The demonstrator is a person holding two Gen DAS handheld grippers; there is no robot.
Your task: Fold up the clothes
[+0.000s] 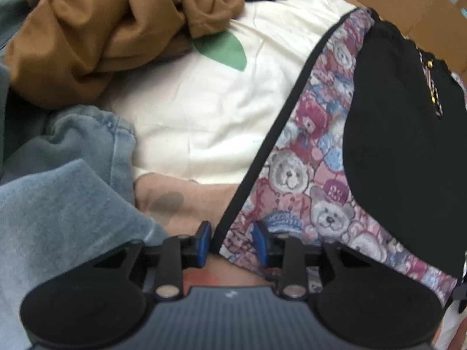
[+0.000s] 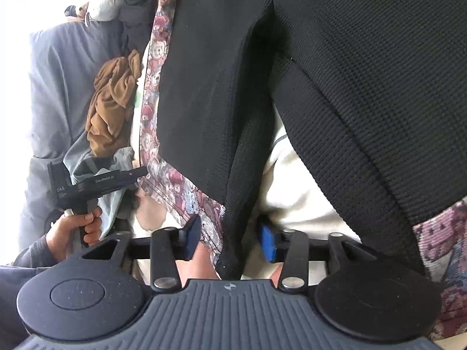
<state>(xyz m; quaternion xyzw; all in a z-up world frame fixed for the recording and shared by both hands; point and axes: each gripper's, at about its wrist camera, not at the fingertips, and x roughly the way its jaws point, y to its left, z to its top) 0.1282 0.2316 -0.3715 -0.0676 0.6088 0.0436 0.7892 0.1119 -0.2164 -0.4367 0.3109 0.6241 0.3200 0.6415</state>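
Note:
A garment of teddy-bear print with black trim and a black knit panel lies spread over a pile of clothes. My left gripper points down at its trimmed corner. The jaws stand apart and the fabric edge lies loose between the blue pads. In the right wrist view the black knit fills the middle, bordered by bear print. My right gripper is open, with a fold of black fabric between its pads but not pinched. The left gripper shows at the left, held by a hand.
A crumpled brown garment lies at the far left on white fabric with a green shape. Blue denim and a pink piece sit near the left gripper. Cardboard borders the far right. Grey fabric lies beyond.

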